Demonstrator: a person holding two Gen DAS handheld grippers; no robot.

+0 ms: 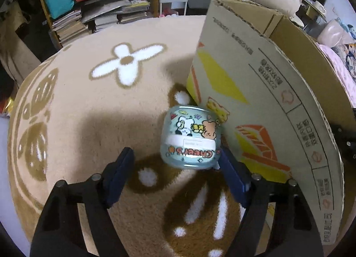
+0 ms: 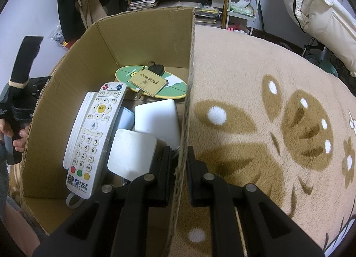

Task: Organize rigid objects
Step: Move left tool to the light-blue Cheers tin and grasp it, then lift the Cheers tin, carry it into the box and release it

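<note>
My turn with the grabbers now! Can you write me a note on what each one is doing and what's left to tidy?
Left gripper: open, its fingers either side of the pale blue cartoon-printed "Cheers" case, not yet gripping. The case lies on the beige flower-patterned rug against the outside of the brown cardboard box.
Right gripper: shut on the box wall, steadying it.
Done: the white remote control, two white rounded blocks, the green oval card and the tan NFC smart card lie in the box.
Left: grip the case and put it in the box.
</note>
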